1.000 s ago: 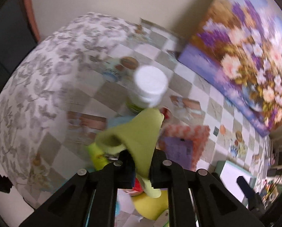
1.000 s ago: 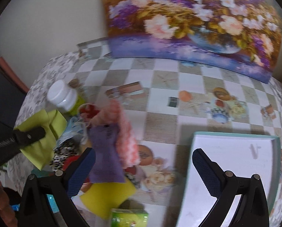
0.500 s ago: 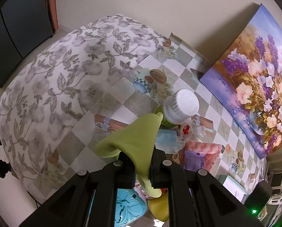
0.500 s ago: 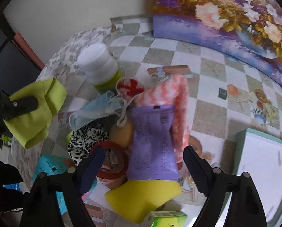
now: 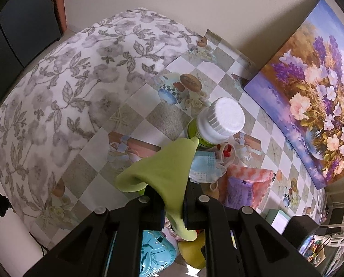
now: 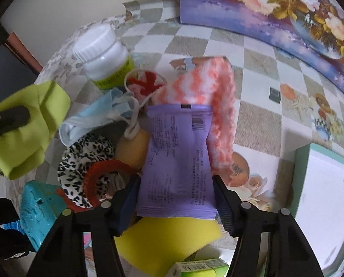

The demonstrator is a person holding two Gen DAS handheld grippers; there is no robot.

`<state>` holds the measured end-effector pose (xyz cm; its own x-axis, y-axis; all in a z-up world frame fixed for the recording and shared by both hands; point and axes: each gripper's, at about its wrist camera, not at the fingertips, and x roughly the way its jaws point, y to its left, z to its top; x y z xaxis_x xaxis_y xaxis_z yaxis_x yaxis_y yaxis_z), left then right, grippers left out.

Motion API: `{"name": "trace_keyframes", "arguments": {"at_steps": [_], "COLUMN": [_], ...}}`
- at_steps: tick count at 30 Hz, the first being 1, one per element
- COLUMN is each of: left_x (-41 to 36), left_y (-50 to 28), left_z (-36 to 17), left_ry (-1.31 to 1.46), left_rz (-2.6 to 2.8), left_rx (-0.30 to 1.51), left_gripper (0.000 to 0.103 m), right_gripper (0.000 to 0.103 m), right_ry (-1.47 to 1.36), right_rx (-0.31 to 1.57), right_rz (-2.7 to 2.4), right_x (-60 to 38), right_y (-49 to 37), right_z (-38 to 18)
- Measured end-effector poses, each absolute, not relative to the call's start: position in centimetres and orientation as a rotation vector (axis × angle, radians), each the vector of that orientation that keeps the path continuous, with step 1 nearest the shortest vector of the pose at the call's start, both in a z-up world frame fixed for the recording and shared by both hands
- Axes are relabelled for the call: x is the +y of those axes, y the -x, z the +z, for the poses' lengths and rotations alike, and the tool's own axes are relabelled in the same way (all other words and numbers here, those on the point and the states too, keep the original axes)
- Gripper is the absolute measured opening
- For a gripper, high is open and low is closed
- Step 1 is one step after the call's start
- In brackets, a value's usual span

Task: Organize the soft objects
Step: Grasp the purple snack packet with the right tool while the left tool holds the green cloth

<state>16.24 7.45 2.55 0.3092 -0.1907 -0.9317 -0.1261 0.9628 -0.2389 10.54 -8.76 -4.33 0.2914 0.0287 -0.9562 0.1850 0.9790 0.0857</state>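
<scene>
Left wrist view: left gripper clenched on a folded lime-green soft cloth, lifted clear of the pile on the checked surface, its free corner pointing toward the white-capped plastic bottle, presumably awaiting sorting. Right wrist view: right gripper closing around a flat purple plastic packet, pads flanking its near end, not visibly pressing; packet lies atop the pile, long axis running away from the gripper, beside a fluffy orange-white cloth

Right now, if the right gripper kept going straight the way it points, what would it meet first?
Most likely the purple packet: it already lies between the closing fingers of the right gripper, on top of the pile. Beneath it sits the yellow sponge, though how deep the pile is cannot be told.
</scene>
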Motion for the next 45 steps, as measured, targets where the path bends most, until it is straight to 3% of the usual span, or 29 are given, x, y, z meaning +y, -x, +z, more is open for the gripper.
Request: {"name": "trace_keyframes", "arguments": {"at_steps": [10,11,12,18,24,28,30,45], "left_x": [7.2,7.2,7.1,5.8,4.6,4.1,4.1,4.2], "left_y": [-15.6,-15.4,-15.3,-14.0,-13.5,-14.2,-14.7,-15.7], "left_z": [5.0,5.5,6.0,8.6,8.8,6.6,5.1,0.7], "left_ry": [0.278,0.278,0.277,0.242,0.226,0.217,0.214,0.213], "left_rz": [-0.066,-0.07,-0.077,-0.114,-0.145,-0.131,-0.115,-0.069], "left_rx": [1.197,1.186,1.173,1.109,1.107,1.173,1.213,1.325], "left_gripper": [0.011,0.011,0.011,0.011,0.011,0.011,0.011,0.011], "right_gripper": [0.064,0.059,0.042,0.041,0.041,0.047,0.071,0.072], "right_ry": [-0.202,-0.204,-0.206,-0.19,-0.173,-0.189,-0.211,-0.158], "right_rx": [1.143,1.124,1.098,1.007,1.106,1.172,1.182,1.325], "right_rz": [-0.104,-0.104,-0.104,-0.136,-0.135,-0.132,-0.139,-0.139], "right_x": [-9.6,-9.8,-10.1,-11.3,-11.6,-11.6,-11.8,-9.4], "right_y": [-9.8,-9.6,-9.4,-8.1,-8.8,-9.2,-9.4,-10.3], "right_z": [1.3,2.0,3.1,7.3,4.3,1.5,0.6,-5.3]}}
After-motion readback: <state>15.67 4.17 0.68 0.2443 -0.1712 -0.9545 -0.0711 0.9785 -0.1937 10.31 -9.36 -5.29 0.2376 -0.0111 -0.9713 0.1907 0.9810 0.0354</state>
